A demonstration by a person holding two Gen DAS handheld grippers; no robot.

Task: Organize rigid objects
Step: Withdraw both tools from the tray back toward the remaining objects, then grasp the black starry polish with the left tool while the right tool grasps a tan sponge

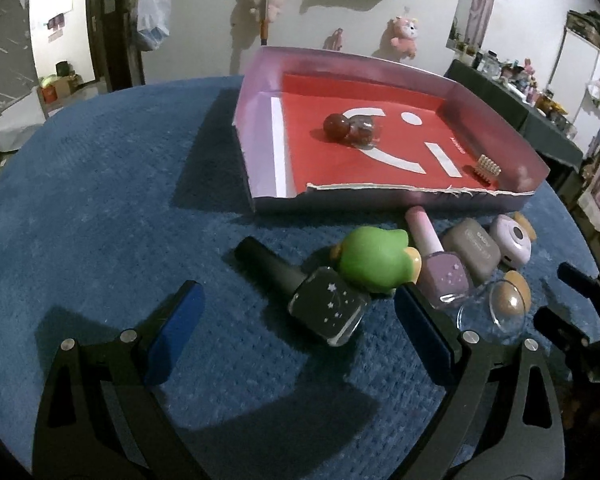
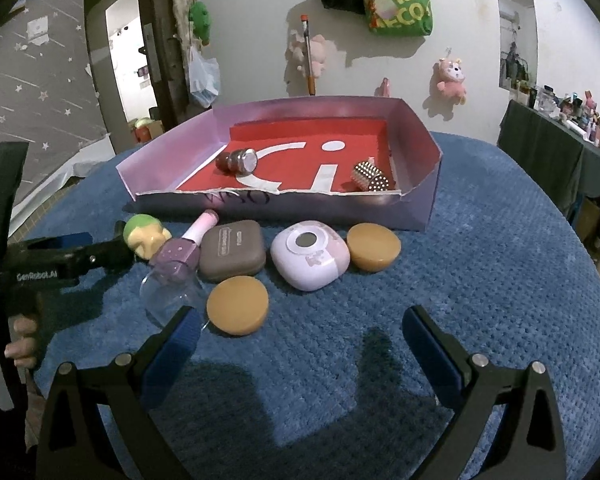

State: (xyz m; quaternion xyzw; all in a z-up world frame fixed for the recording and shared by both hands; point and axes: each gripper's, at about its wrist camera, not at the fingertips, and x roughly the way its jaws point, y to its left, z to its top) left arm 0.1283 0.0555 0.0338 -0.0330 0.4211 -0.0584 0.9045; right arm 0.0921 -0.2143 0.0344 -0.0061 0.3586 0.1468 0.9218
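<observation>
On the blue textured tablecloth [image 2: 480, 260] sits a shallow cardboard tray [image 2: 416, 132] with pale lilac walls and a red printed floor. Two things lie inside it: a dark red nail polish bottle [image 2: 238, 160] on its side near the left wall, its silvery base facing the right wrist camera, and a small block of metallic beads [image 2: 370, 178] near the front right corner. The tray's near wall is torn along its top edge.

In front of the tray, loose on the cloth, are a green and yellow toy figure [image 1: 374, 260], a black star-speckled nail polish bottle [image 1: 300, 292], a lilac nail polish bottle [image 2: 182, 250] with a pink cap, a taupe rounded case [image 2: 232, 256], a lilac rounded case [image 2: 310, 260] and two tan discs, one just before the tray [image 2: 374, 247] and one nearer the camera [image 2: 237, 305]. A clear glass dome [image 2: 168, 292] rests against the lilac bottle's base.

The left gripper [image 1: 300, 320] is spread wide, with the black bottle lying between its fingers, untouched. The right gripper [image 2: 300, 340] is also spread, over bare cloth, holding nothing.

Lettering on the taupe case is too small to read. The black bottle does not appear in the right wrist view, and the toy is partly covered there by the left gripper's finger.
</observation>
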